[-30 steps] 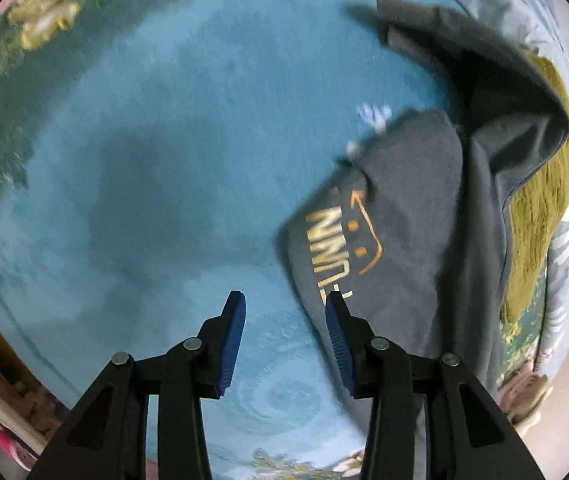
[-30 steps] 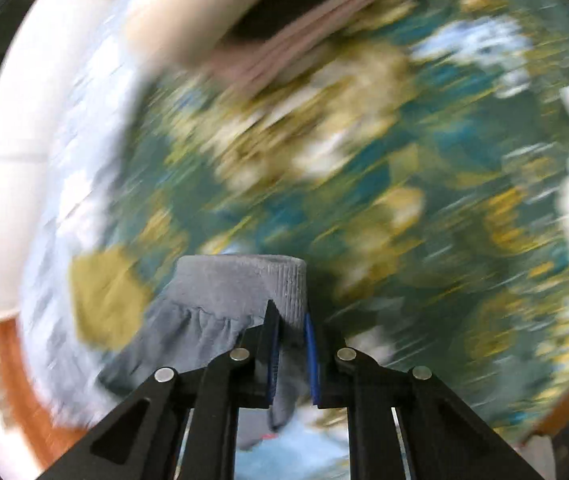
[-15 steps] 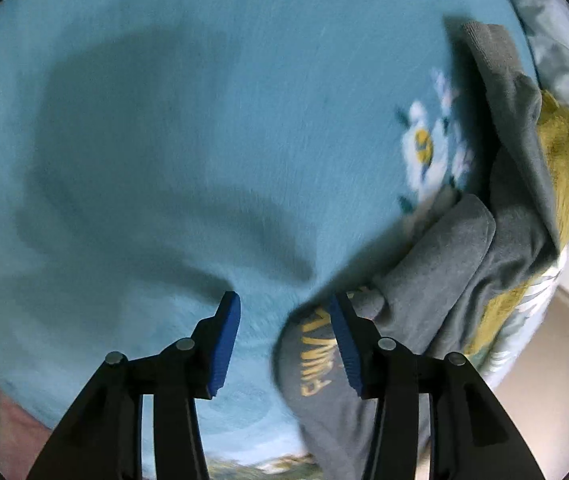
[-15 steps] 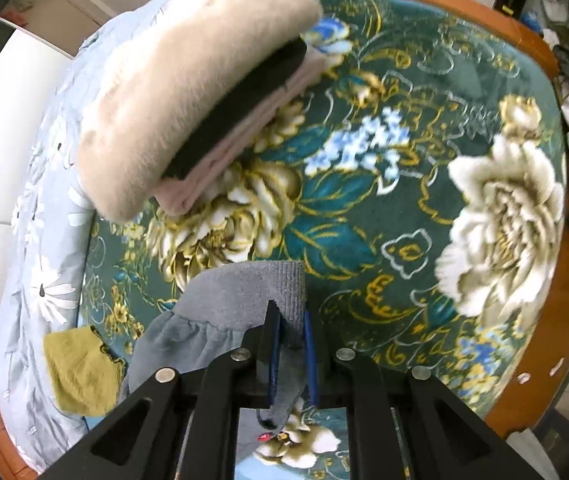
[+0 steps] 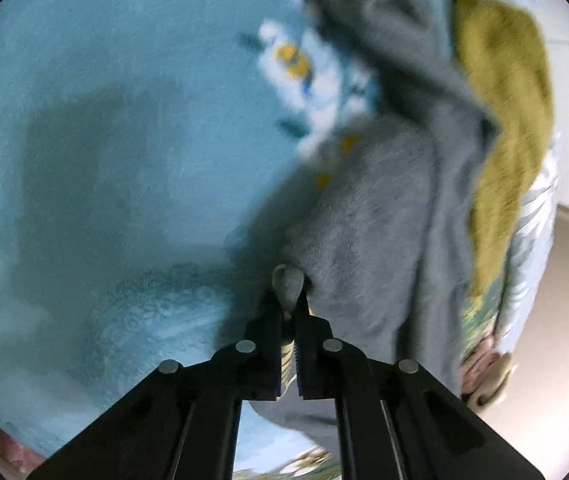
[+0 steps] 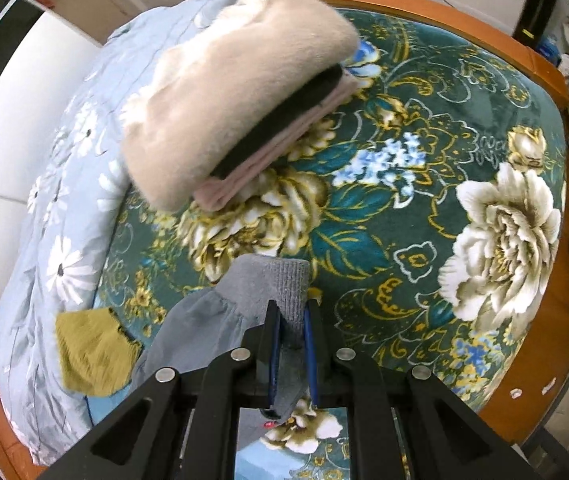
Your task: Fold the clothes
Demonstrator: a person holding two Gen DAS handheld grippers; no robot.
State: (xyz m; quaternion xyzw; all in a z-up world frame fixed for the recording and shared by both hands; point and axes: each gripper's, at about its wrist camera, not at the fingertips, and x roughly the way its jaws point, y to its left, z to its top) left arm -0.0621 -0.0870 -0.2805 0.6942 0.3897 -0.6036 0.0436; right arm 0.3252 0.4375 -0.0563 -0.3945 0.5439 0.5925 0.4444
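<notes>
My left gripper (image 5: 288, 300) has just snapped its jaws closed on a pinch of the grey sweatshirt (image 5: 368, 232), which lies bunched on the blue part of the bed (image 5: 132, 128) beside a mustard-green garment (image 5: 500, 128). My right gripper (image 6: 291, 312) pinches the sweatshirt's ribbed cuff (image 6: 284, 280) above the floral blanket (image 6: 424, 208), near a folded stack (image 6: 228, 96).

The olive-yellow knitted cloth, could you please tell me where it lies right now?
In the right wrist view, the olive-yellow knitted cloth lies at lower left, on the pale blue daisy quilt, beside the grey sweatshirt.
</notes>
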